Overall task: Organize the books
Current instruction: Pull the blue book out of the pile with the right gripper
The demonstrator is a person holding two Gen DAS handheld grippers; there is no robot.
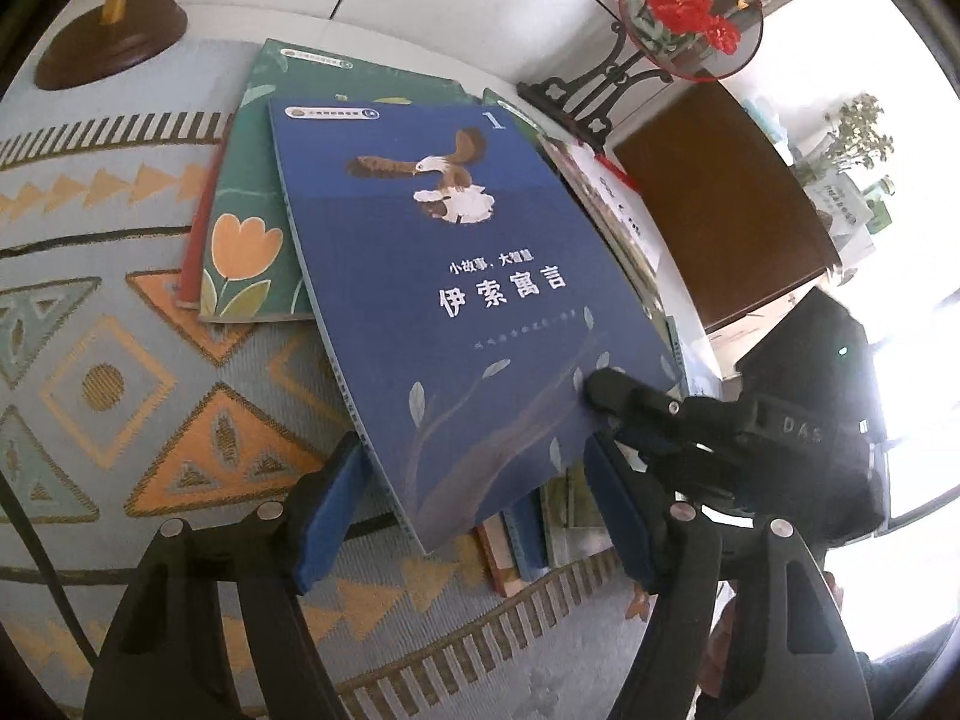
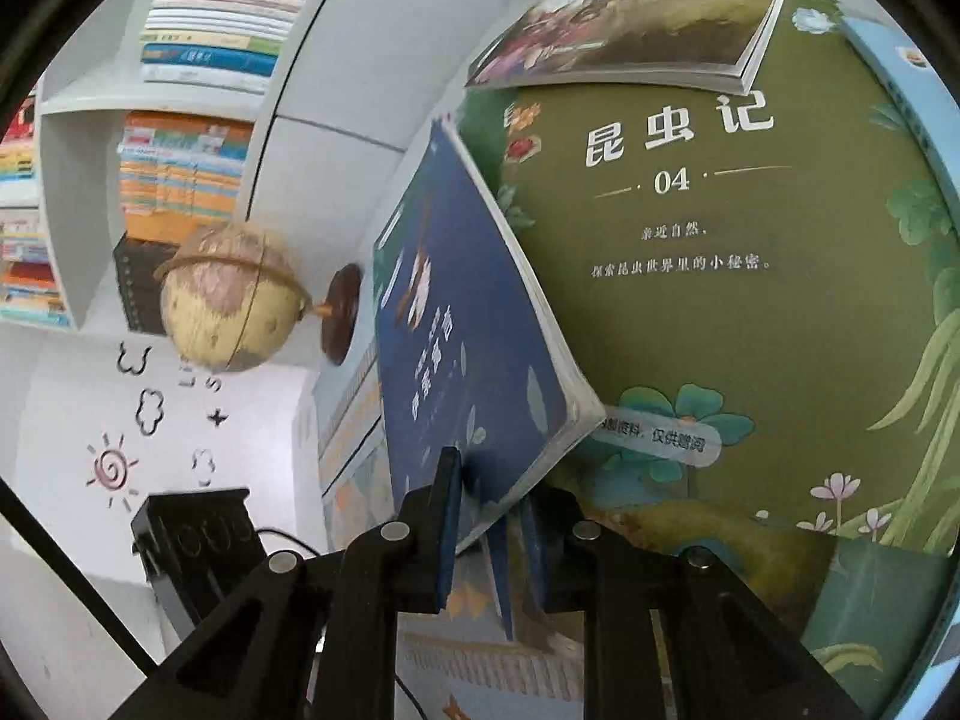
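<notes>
The right gripper (image 2: pixel 489 531) has its jaws clenched on the bottom corner of a thin blue paper book with an eagle on its cover (image 2: pixel 468 348). The book's edge sits between the two blue pads (image 2: pixel 450 516). In the left wrist view, the same right gripper (image 1: pixel 600 414) bites the blue book (image 1: pixel 456 300) at about 4 o'clock on its cover.

The left gripper (image 1: pixel 474 510) has its jaws released and apart, one blue pad (image 1: pixel 330 516) on each side of the book's lower corner. I cannot tell if a pad touches the book.

The blue book is lifted at a tilt over a messy pile on the worktop, which wears a pale blue cloth with orange triangles (image 1: pixel 138 372). Under it, toward 10 o'clock, lies a green book with an orange tulip (image 1: pixel 246 228). In the right wrist view, a big olive green book with white writing and flowers (image 2: pixel 720 300) lies at 3 o'clock, and a white picture book (image 2: pixel 630 24) rests on it at 1 o'clock.

Farther out, at 9 o'clock, a yellow globe on a dark wooden foot (image 2: pixel 231 300) stands before white shelves full of books (image 2: pixel 180 120). A round red flower ornament (image 1: pixel 690 12) stands at 1 o'clock in the left wrist view.
</notes>
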